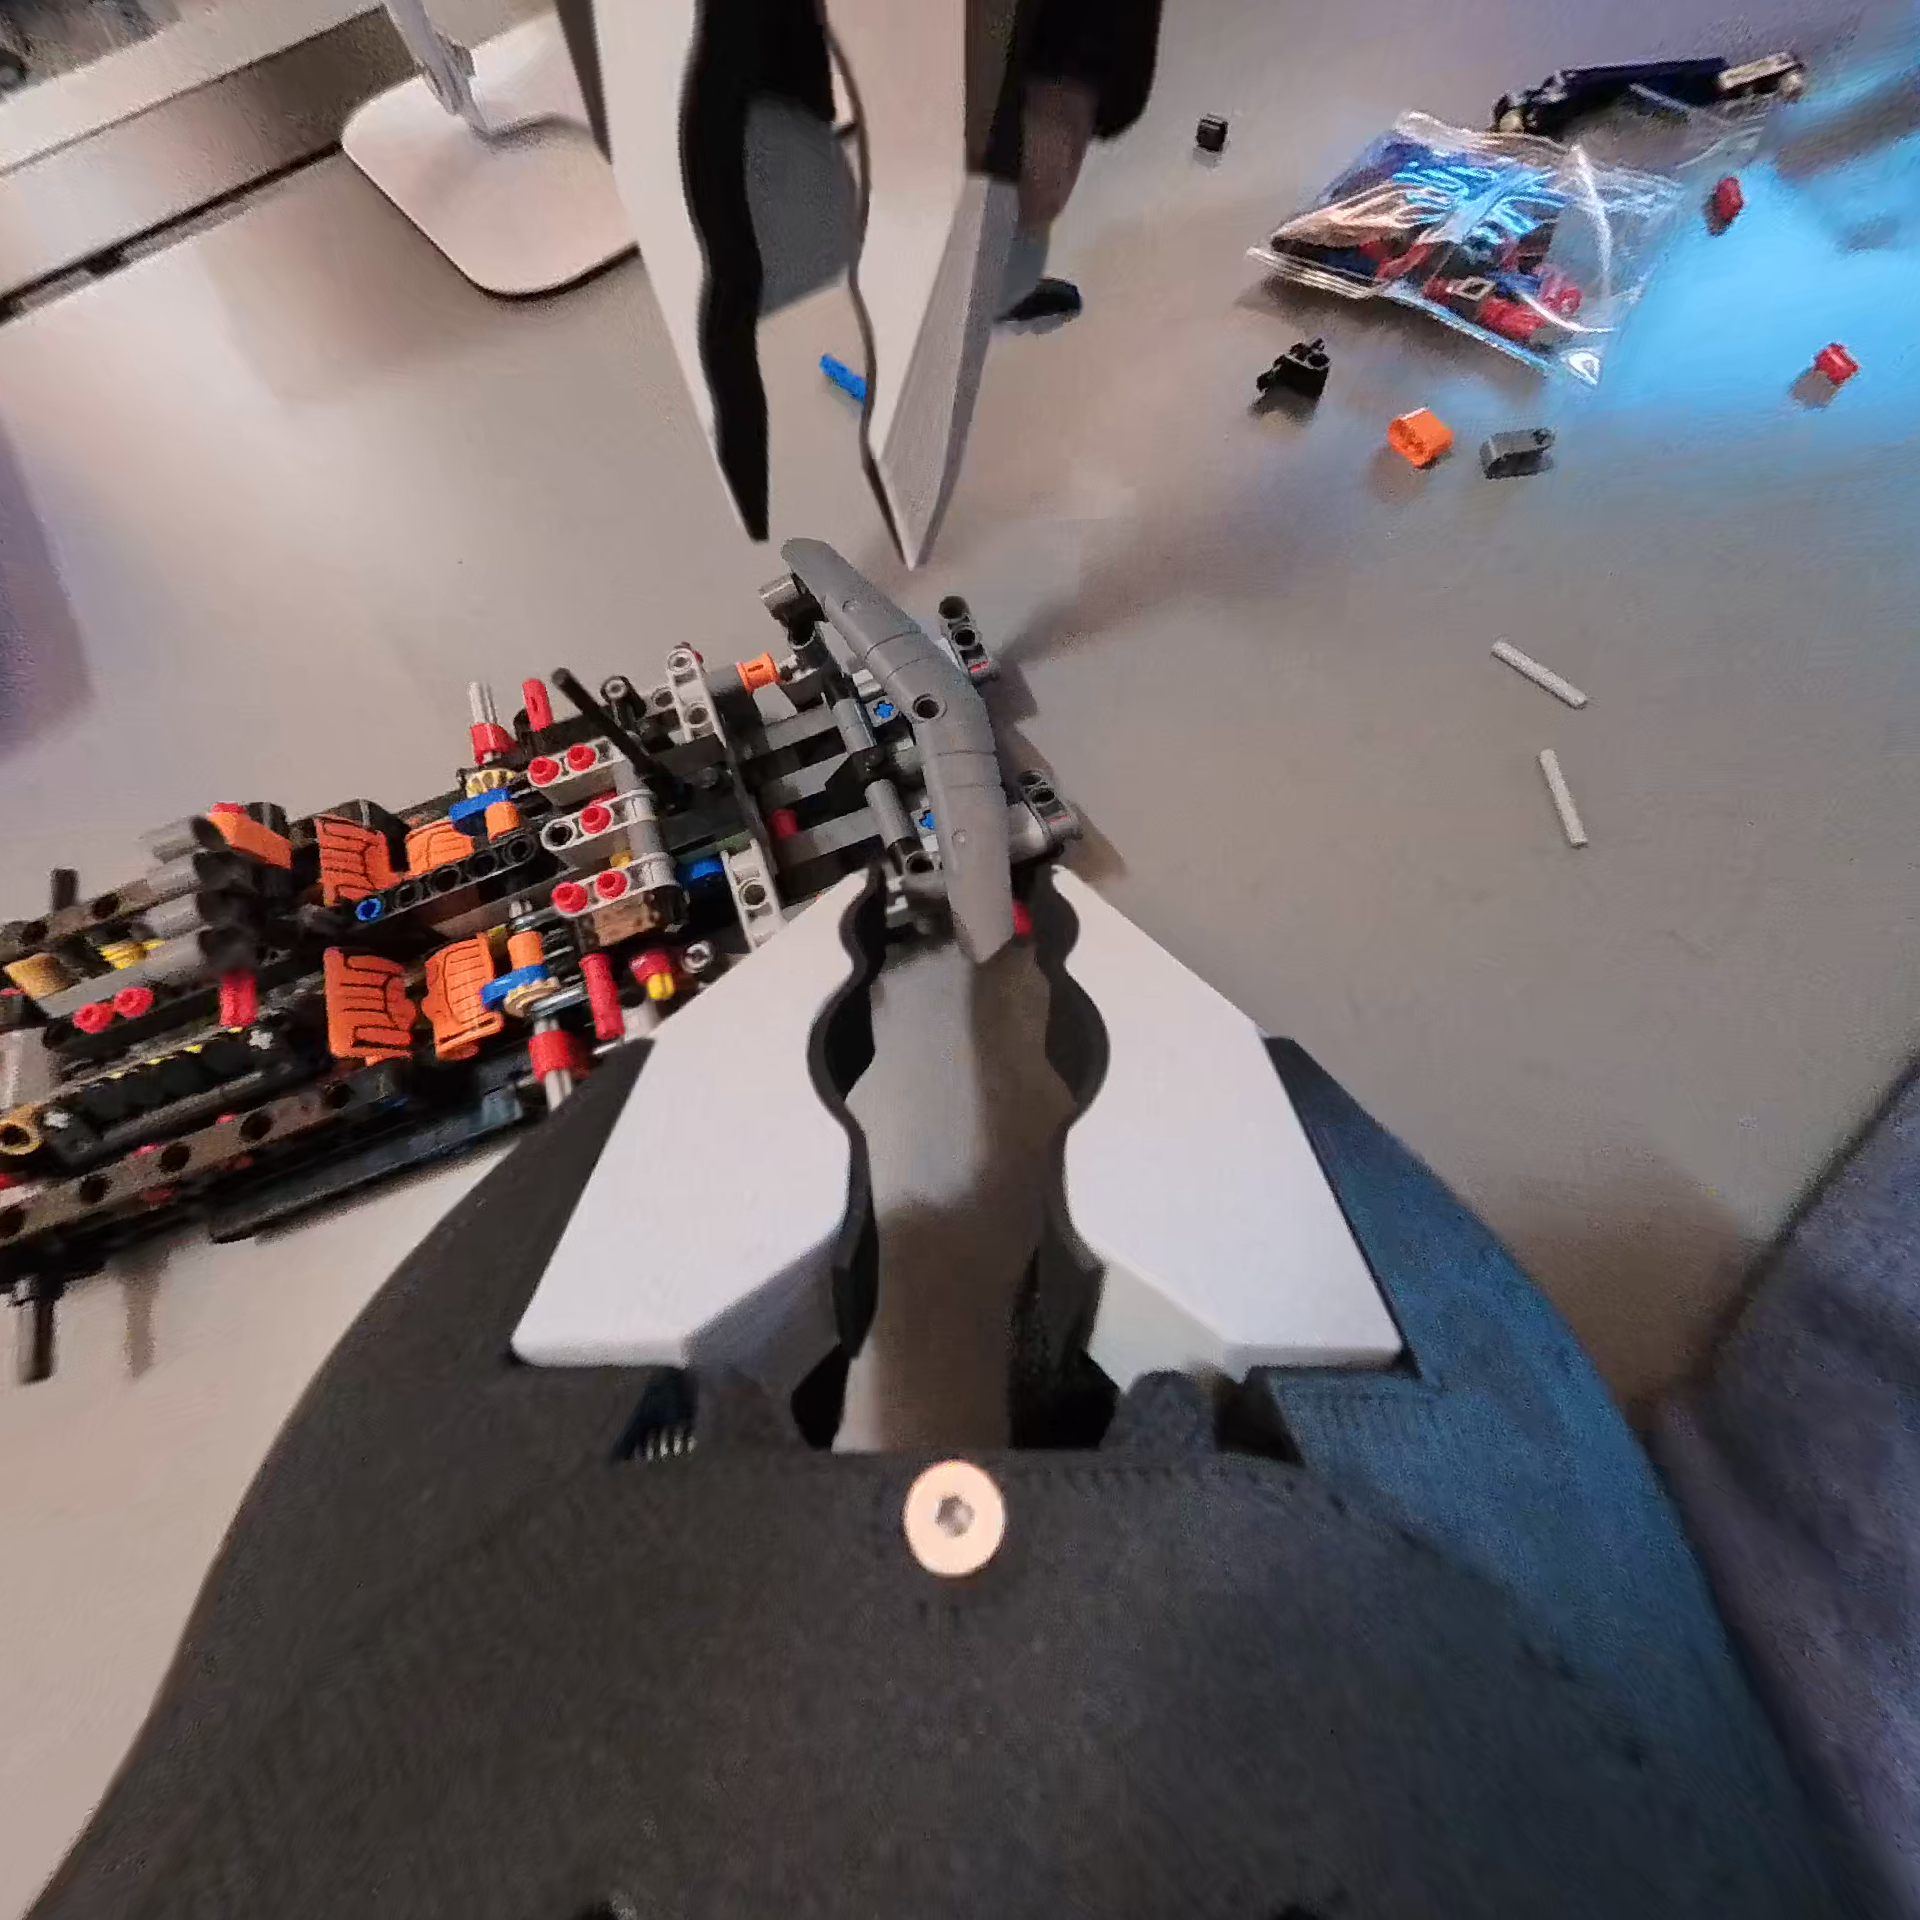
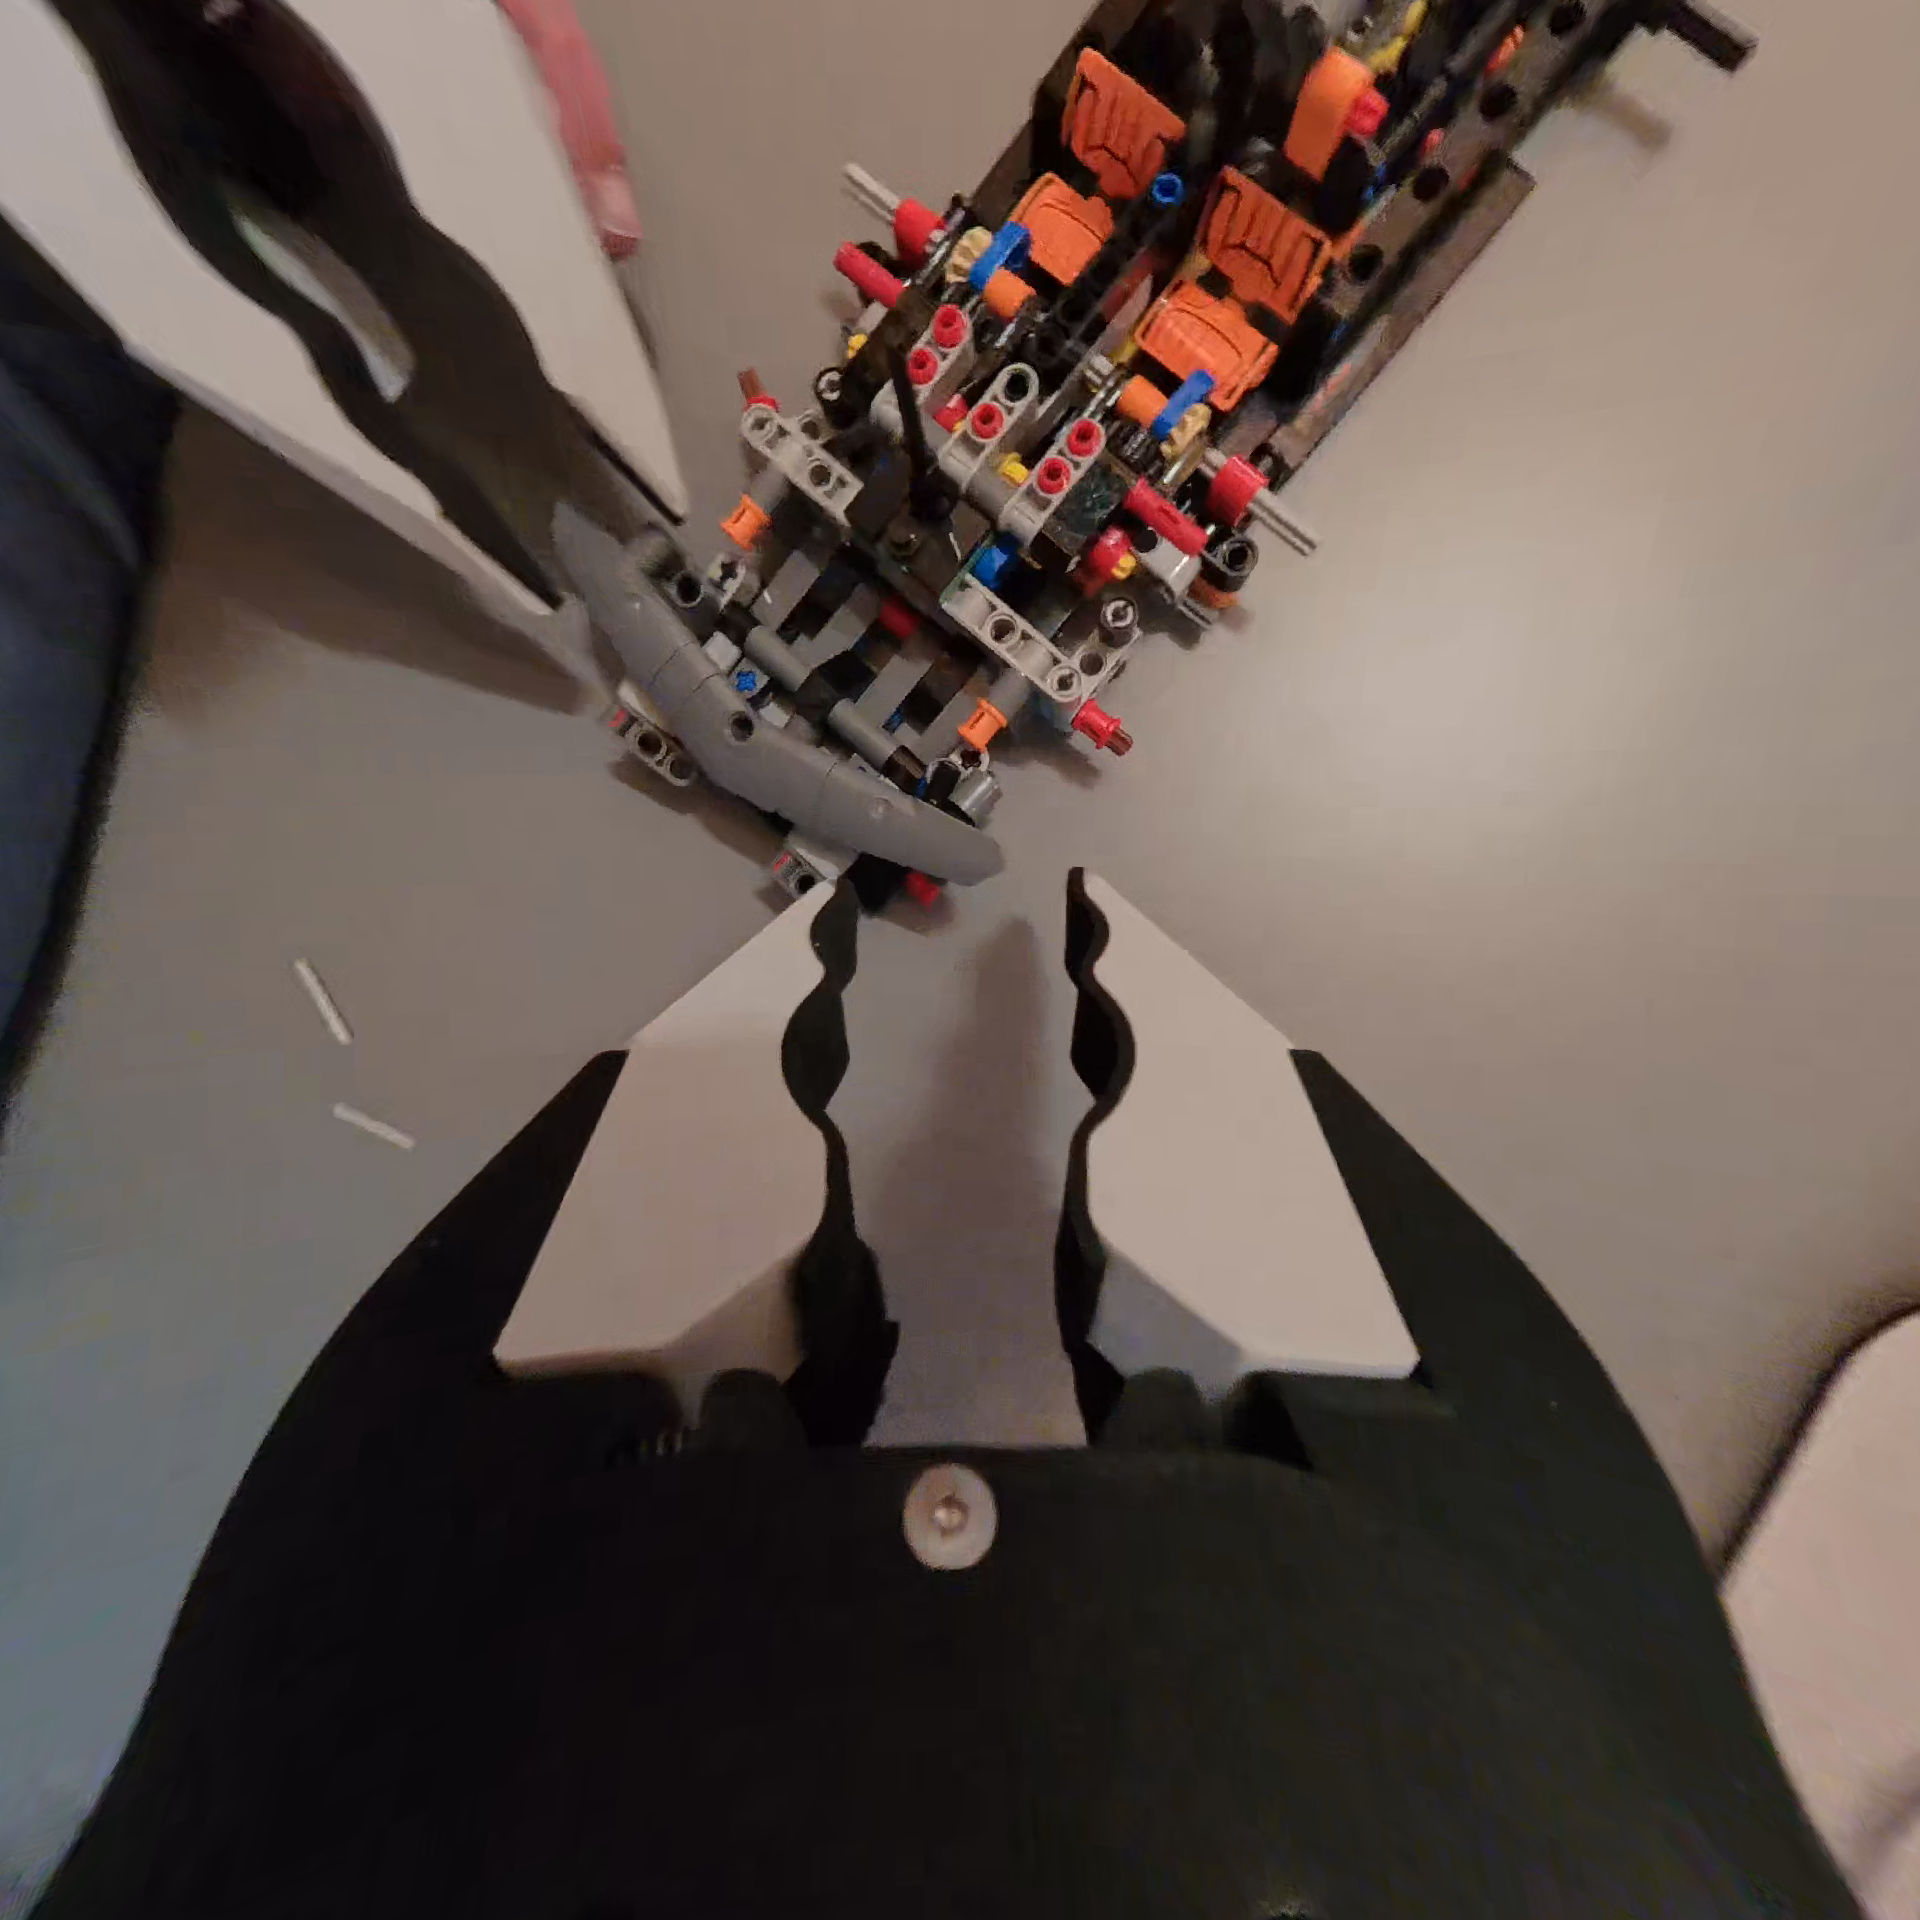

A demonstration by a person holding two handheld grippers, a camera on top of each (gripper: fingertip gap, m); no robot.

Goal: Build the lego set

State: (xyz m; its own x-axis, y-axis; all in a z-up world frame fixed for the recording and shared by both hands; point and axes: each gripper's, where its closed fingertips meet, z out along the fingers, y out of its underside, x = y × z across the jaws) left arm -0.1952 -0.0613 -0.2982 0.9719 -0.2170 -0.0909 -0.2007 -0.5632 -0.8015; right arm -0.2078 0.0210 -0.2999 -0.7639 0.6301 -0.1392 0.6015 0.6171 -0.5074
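Note:
A long lego technic model (image 1: pixel 416 914) in black, grey, orange and red lies on the pale table; it also shows in the right wrist view (image 2: pixel 1091 416). A grey curved panel (image 1: pixel 925 717) runs across its near end and shows in the right wrist view too (image 2: pixel 727 727). My left gripper (image 1: pixel 961 888) is closed around one end of that panel and the connector beside it; it appears at the upper left of the right wrist view (image 2: pixel 618 561). My right gripper (image 2: pixel 958 888) is open and empty just short of the panel's other end; it shows from above in the left wrist view (image 1: pixel 836 545).
A clear bag of parts (image 1: pixel 1455 239) lies at the far right. Loose pieces lie near it: orange (image 1: pixel 1418 436), dark grey (image 1: pixel 1517 452), black (image 1: pixel 1294 369), red (image 1: pixel 1834 364). Two light grey axles (image 1: pixel 1538 673) (image 1: pixel 1562 798) lie right of the model. A monitor base (image 1: pixel 488 197) stands at the back left. My hands' fingertips stand some 9 cm from each other.

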